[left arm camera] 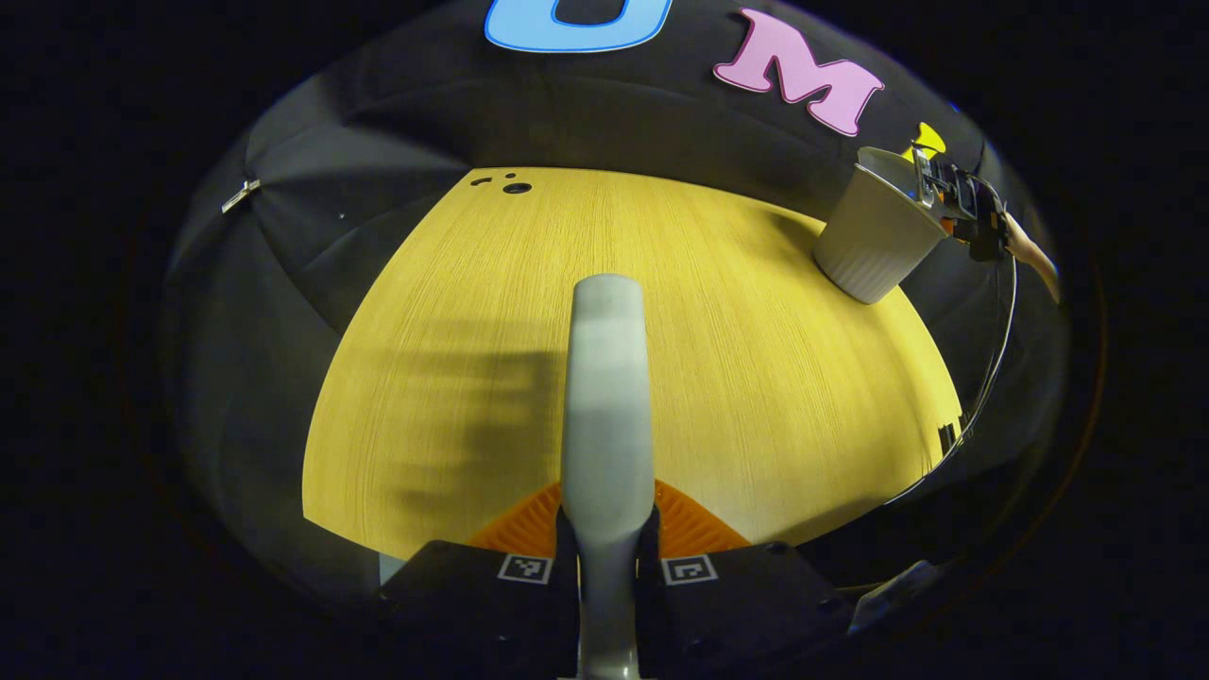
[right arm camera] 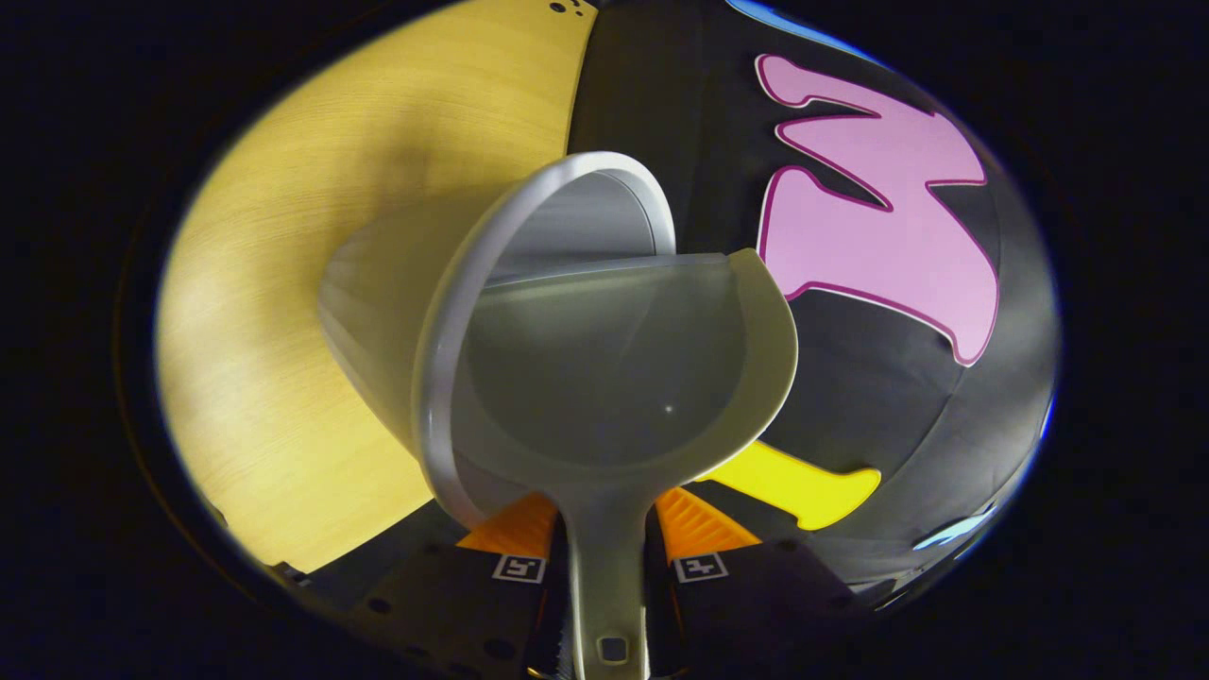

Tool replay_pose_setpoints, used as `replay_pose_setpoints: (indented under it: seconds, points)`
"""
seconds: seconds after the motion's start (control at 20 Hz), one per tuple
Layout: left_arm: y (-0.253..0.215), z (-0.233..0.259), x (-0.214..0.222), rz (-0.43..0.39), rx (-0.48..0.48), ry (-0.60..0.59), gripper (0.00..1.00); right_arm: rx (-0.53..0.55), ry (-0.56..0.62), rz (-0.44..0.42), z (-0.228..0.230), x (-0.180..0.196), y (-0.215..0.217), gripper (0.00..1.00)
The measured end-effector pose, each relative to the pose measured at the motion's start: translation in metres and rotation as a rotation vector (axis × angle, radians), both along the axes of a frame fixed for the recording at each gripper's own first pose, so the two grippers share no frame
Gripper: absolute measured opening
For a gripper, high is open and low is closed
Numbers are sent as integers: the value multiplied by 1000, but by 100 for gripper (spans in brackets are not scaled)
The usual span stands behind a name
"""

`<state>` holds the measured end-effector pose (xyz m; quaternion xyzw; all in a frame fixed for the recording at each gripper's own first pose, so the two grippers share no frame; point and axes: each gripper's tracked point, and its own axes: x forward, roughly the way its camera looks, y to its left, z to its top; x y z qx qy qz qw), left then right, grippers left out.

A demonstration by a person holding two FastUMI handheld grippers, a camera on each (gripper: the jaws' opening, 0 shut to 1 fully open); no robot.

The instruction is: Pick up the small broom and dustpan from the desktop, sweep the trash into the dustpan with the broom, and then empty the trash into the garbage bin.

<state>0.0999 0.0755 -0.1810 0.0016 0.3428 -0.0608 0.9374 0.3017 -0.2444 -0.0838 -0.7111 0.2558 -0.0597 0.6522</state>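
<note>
- Nearest in the right gripper view, the right tongs (right arm camera: pixel 604 552) are clamped on the dustpan's handle, one finger on each side of it, so the pan can be tipped without slipping.
- Just beyond them the dustpan (right arm camera: pixel 614 378) is tilted with its open lip over the mouth of the bin (right arm camera: pixel 397 312), which looks like the emptying step; no trash can be made out in the pan.
- In the left gripper view, the left tongs (left arm camera: pixel 607 538) are closed on the broom (left arm camera: pixel 607 397), whose pale handle runs forward between the fingers.
- The broom hangs over the bench (left arm camera: pixel 756 378), well apart from the bin, probably to keep it out of the way during the tipping.
- Farther off in that view, the bin stands near the bench's far corner with the other tongs at its rim.
- The bench surface in sight carries no visible trash, so the sweeping seems done.
</note>
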Motion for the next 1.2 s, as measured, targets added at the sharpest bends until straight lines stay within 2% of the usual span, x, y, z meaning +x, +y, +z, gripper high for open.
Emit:
replay_pose_setpoints:
  seconds: [0.25,0.5,0.6,0.7,0.75,0.8,0.85,0.9,1.05,1.1,1.2]
  points:
    - [2,6,3,18,-19,-23,28,239,-42,-121,7,-11,-22,34]
    - [9,6,2,48,-50,-25,28,578,-137,-231,19,-17,-35,34]
    - [11,9,2,52,-72,-33,28,706,-203,-236,33,-15,-36,34]
    - [13,17,5,65,-101,-50,28,787,-257,-235,41,-16,-34,34]
    - [14,20,5,70,-116,-60,28,828,-272,-237,44,-16,-32,30]
    - [16,23,4,75,-126,-70,26,875,-280,-237,47,-17,-31,38]
    - [18,26,3,80,-129,-82,29,929,-299,-230,54,-17,-27,34]
    - [21,29,2,85,-123,-91,28,981,-325,-216,64,-17,-24,34]
    - [35,33,-2,116,-37,-130,27,1100,-379,-172,76,-17,-14,34]
    - [38,36,-2,119,-1,-148,28,1141,-384,-159,76,-18,-13,38]
    - [35,40,-5,111,27,-172,28,1204,-381,-140,81,-18,-3,34]
